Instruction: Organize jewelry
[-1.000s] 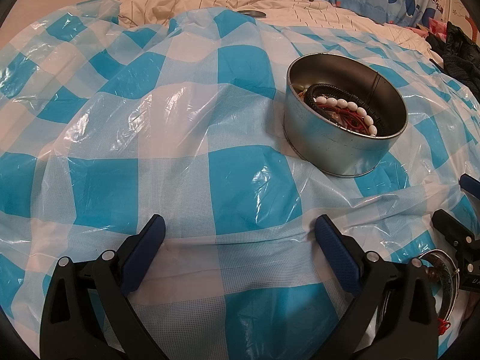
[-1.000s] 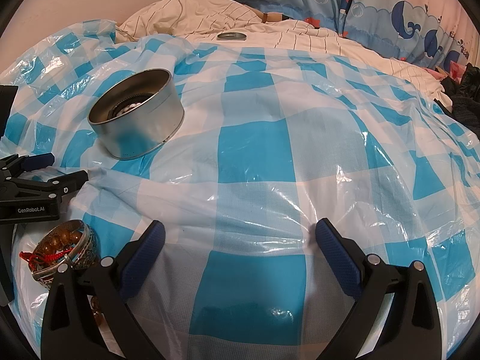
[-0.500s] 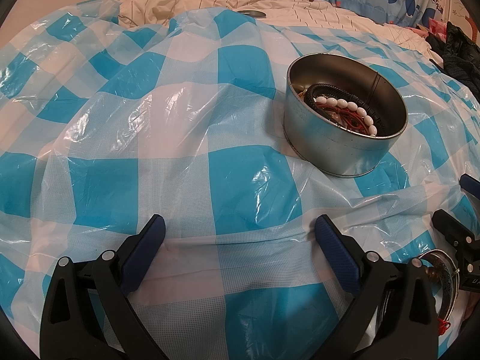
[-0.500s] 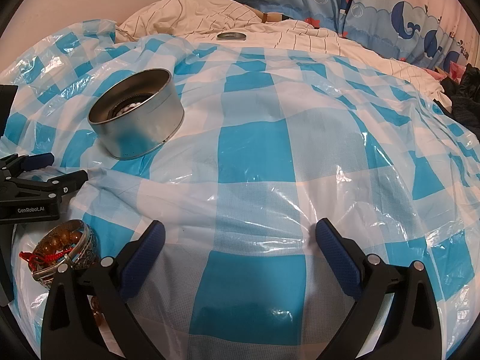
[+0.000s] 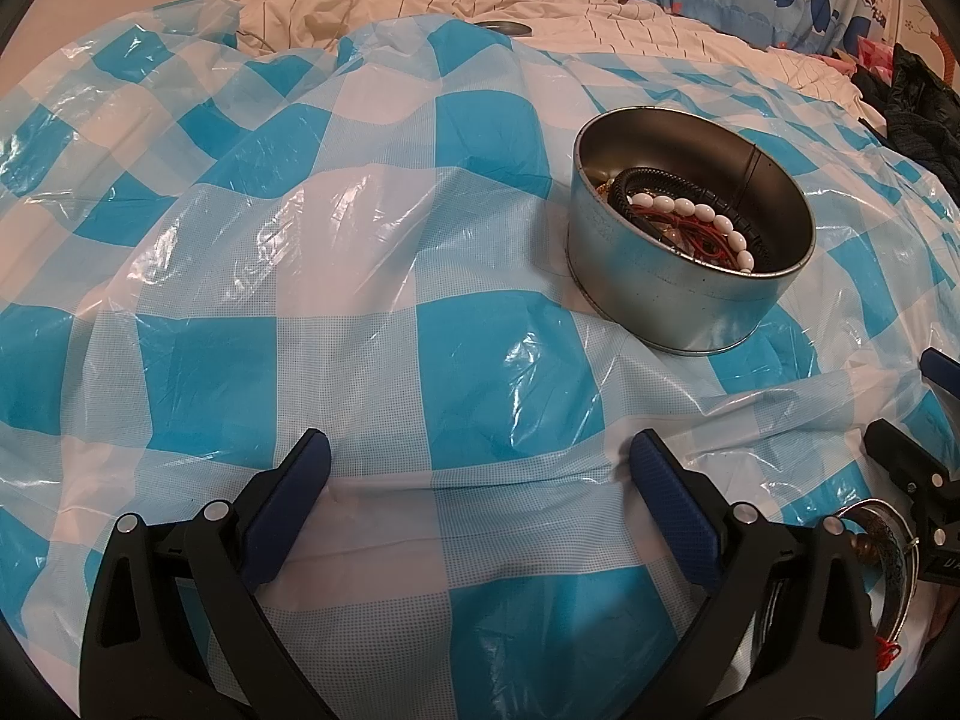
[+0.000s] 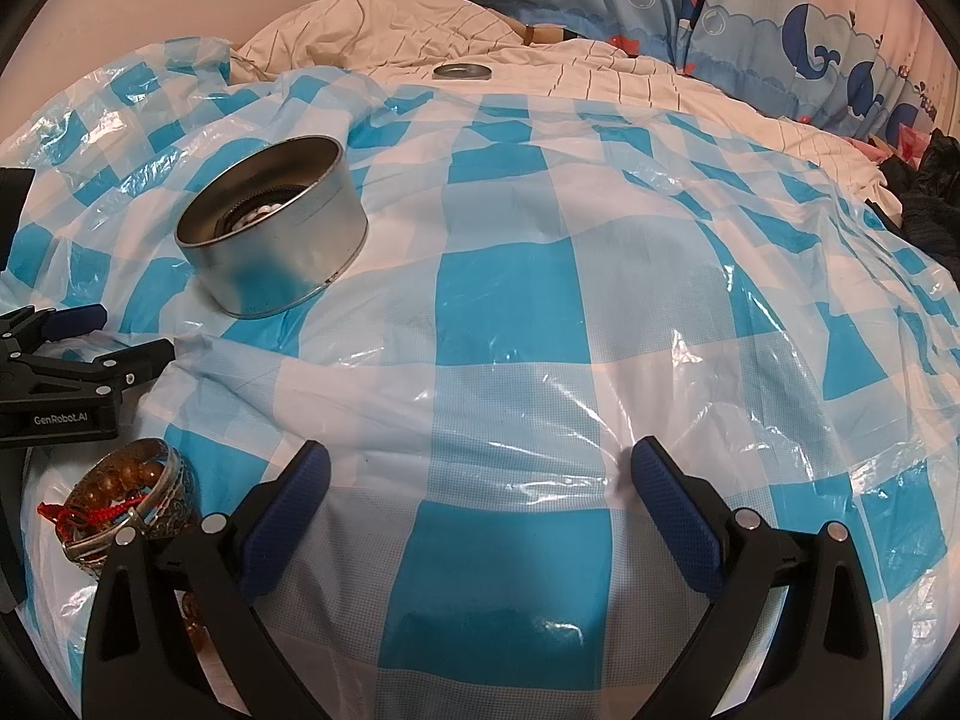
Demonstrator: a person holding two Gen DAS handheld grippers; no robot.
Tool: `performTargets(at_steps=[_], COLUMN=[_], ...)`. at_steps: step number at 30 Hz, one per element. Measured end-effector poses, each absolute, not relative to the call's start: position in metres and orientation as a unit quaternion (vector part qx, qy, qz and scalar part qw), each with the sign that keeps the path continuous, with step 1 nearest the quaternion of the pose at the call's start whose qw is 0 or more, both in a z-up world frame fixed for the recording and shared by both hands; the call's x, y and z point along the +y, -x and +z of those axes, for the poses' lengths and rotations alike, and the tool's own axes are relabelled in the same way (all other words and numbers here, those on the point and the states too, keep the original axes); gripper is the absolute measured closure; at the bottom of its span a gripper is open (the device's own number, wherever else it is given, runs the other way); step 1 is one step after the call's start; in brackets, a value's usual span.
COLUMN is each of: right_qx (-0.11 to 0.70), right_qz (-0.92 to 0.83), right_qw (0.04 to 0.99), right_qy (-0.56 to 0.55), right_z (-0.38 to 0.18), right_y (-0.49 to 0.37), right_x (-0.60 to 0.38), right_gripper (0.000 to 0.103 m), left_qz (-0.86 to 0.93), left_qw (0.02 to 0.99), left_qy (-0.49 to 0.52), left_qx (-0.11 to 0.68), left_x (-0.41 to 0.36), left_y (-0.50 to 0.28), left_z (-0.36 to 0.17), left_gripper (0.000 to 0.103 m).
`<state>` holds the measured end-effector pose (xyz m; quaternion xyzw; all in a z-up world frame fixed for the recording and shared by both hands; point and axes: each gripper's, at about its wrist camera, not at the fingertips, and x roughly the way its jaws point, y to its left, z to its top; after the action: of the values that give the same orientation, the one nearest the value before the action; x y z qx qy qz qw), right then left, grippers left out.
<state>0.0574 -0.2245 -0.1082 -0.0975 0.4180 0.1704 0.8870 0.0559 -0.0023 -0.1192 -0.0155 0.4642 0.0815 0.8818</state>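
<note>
at the far left of the right wrist view, the left gripper (image 6: 129, 339) is seen from the side, and in its own view its blue-padded jaws are spread wide with nothing between them. just below it, a small cluster of loose jewellery (image 6: 123, 501) lies on the blue-and-white checked plastic sheet (image 6: 516, 306) spread over the bed: a chased silver metal bangle (image 6: 174, 495) ringing a brown wooden bead bracelet (image 6: 114, 483), with a red cord (image 6: 72, 516) trailing out. the bangle is judged stiff, light and slippery, so a grip across its band at one side is suggested; the beads and cord are soft, likely to slump, and better pinched in a bunch. up and to the right, the round silver metal tin (image 6: 270, 234) stands upright and open on the sheet, already holding a white bead bracelet (image 5: 690, 213), a black braided band (image 5: 660, 177) and red cords (image 5: 705, 234). the crinkled sheet over soft bedding is judged to give and slide under pressure. the right gripper (image 6: 480, 483) is held wide apart too, empty, above the sheet.
</note>
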Motion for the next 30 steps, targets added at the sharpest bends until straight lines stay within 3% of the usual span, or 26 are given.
performTargets(at_steps=[7, 14, 21, 30], right_qx=[0.42, 0.427, 0.397, 0.419], right_qz=[0.17, 0.177, 0.172, 0.197], right_qw=[0.886, 0.883, 0.899, 0.886], right_qy=[0.096, 0.085, 0.065, -0.005], right_z=[-0.108, -0.104, -0.074, -0.073], right_y=[-0.058, -0.059, -0.051, -0.058], right_x=[-0.224, -0.226, -0.239, -0.249], right_gripper=[0.007, 0.008, 0.007, 0.007], left_qz=[0.085, 0.071, -0.055, -0.068], left_qw=[0.879, 0.847, 0.877, 0.869], left_qy=[0.015, 0.048, 0.015, -0.013], left_qx=[0.469, 0.525, 0.477, 0.489], left_x=[-0.004, -0.008, -0.046, -0.064], left_y=[-0.059, -0.064, -0.033, -0.031], left_z=[-0.118, -0.102, -0.073, -0.084], left_gripper=[0.007, 0.008, 0.007, 0.007])
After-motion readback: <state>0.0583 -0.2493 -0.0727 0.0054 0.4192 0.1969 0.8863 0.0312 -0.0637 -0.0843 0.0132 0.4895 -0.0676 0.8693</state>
